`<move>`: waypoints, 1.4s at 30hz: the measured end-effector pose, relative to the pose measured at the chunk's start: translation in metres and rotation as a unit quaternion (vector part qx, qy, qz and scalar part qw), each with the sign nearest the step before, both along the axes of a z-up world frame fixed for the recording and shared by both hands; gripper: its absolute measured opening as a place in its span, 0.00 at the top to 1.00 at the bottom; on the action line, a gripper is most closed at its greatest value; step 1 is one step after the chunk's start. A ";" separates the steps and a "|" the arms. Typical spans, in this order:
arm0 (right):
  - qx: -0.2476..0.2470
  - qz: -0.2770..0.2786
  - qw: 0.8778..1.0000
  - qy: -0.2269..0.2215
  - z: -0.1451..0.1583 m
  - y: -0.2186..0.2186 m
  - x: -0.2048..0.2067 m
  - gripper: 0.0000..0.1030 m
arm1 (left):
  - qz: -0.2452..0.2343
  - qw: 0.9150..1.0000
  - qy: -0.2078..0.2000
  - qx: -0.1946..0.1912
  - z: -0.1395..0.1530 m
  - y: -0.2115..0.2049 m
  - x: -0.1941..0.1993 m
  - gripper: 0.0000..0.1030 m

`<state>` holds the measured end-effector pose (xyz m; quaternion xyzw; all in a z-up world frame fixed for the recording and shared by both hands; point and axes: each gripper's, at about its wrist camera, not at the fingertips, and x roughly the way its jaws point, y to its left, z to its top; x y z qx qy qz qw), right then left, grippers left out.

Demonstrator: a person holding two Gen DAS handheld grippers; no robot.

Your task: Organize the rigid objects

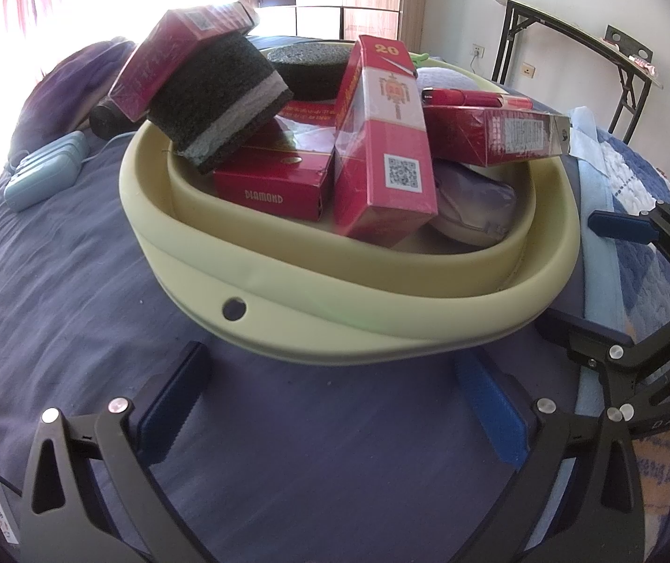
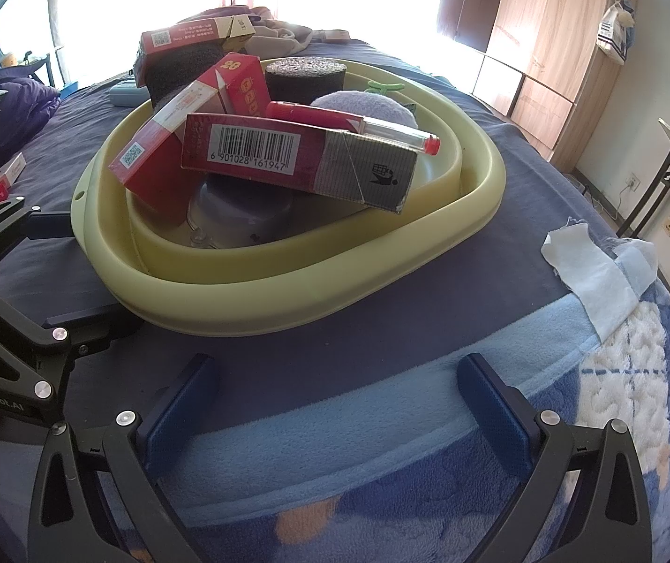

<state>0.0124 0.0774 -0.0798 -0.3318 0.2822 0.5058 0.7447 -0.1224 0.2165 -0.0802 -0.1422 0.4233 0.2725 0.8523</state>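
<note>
Item: pale green basin (image 1: 335, 328), set on a bed w/ dark blue sheet (image 1: 77, 281); seen from both wrist views, filled above rim w/ rigid objects. Contents: red box marked "DIAMOND" (image 1: 271, 183), lying flat near front wall in left view; tall red box w/ "20" and QR code (image 1: 384, 140), stood on end, tilted, leaning beside it; red box w/ barcode (image 2: 297, 162), laid across the pile, one end over the rim; red lighter (image 2: 353, 124), rested on top of that box; dark sponge w/ grey layer (image 1: 217, 103), propped on the basin edge; another red box (image 1: 180, 47), leaned against the sponge's far side; dark foam cylinder (image 2: 304, 79) at back; lilac soft item (image 2: 363, 105) behind the lighter; grey rounded item (image 2: 241, 211) at bottom, partly hidden. Outside basin: light blue case (image 1: 44, 173) on the sheet, well apart to the left; small red-white box (image 2: 4, 178) on the sheet, far side; white paper strip (image 2: 592, 267) on a blue patterned blanket (image 2: 428, 469). Left gripper (image 1: 330, 408): fingers spread wide, nothing held, hovered just before the basin's front wall. Right gripper (image 2: 335, 408): fingers spread wide, nothing held, positioned over the blanket near the basin.
</note>
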 end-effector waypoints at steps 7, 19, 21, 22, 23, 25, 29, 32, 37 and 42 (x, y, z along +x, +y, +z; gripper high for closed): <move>0.000 0.000 1.000 0.000 0.000 0.000 0.000 0.00 | 0.000 1.000 0.000 0.000 0.000 0.000 0.000 0.00; 0.000 0.000 1.000 0.000 0.000 0.000 0.001 0.00 | 0.000 1.000 -0.002 -0.001 0.000 0.000 -0.001 0.00; 0.000 0.000 1.000 0.000 0.000 0.000 0.001 0.00 | 0.000 1.000 -0.002 0.000 0.000 0.000 -0.001 0.00; 0.000 0.000 1.000 0.000 0.000 0.000 0.001 0.00 | 0.000 1.000 -0.002 0.000 0.000 0.000 0.000 0.00; 0.000 0.000 1.000 0.000 0.000 0.000 0.001 0.00 | 0.000 1.000 -0.001 0.001 0.000 -0.001 -0.001 0.00; 0.000 0.000 1.000 0.000 0.000 0.000 0.001 0.00 | -0.001 1.000 0.000 0.003 0.000 -0.001 0.000 0.00; 0.000 0.000 1.000 -0.001 0.000 0.000 0.000 0.00 | -0.001 1.000 -0.002 0.001 0.000 -0.001 0.000 0.00; 0.001 0.000 1.000 0.003 0.001 -0.001 0.003 0.00 | -0.001 1.000 -0.002 0.001 0.000 -0.001 -0.001 0.00; 0.000 0.000 1.000 0.001 0.001 -0.001 0.001 0.00 | -0.002 1.000 0.000 0.000 0.000 0.000 -0.001 0.00; 0.000 0.000 1.000 0.001 0.001 0.000 -0.001 0.00 | -0.003 1.000 -0.001 -0.003 0.001 0.000 0.000 0.00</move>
